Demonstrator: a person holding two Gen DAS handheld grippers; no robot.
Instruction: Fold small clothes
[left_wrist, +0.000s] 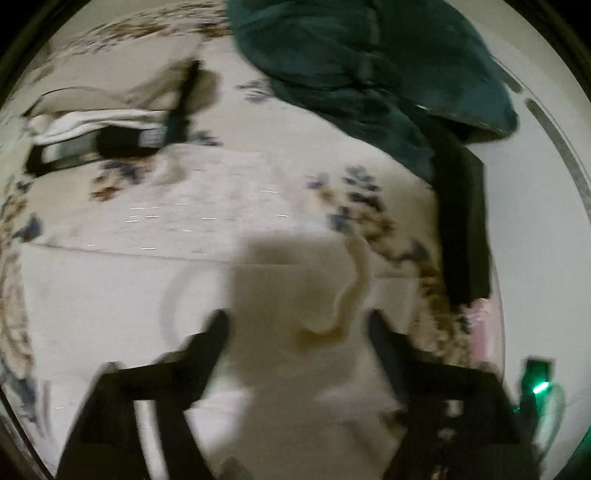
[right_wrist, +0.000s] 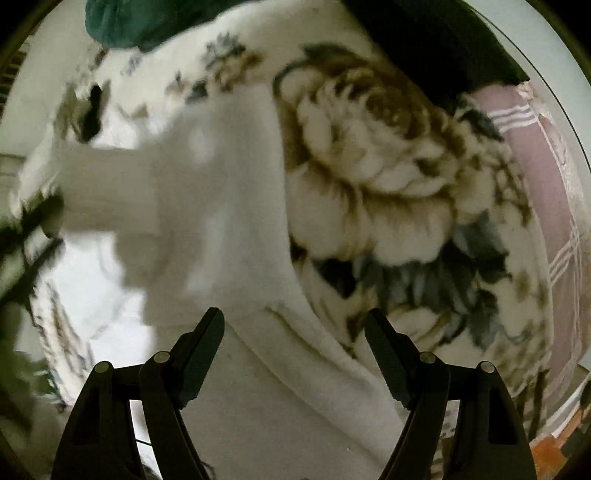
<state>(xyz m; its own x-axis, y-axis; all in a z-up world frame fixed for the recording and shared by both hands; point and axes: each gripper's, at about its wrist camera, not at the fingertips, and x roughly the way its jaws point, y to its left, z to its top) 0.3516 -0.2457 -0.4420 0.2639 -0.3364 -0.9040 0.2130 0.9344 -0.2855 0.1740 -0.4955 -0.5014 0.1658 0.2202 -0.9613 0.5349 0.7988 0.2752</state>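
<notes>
White knit, a small long-sleeved top (right_wrist: 229, 206), lies spread on the floral blanket (right_wrist: 373, 177); every place below is given from this garment. In the right wrist view its sleeve runs out to the left and its body trails down between the fingers of the right gripper (right_wrist: 294, 334), whose jaws stand wide with nothing pinched. The left gripper (left_wrist: 299, 328) hangs over the same pale cloth, jaws likewise wide and empty. Beyond the top lies a dark green garment (left_wrist: 369, 66), with a black one (left_wrist: 461, 221) to its right.

The step in hand looks like taking fresh hold for a fold. Both views are blurred, so it would be wise to steady first, then pinch a single layer at an edge or hem, not the blanket beneath, and carry both corners evenly.
</notes>
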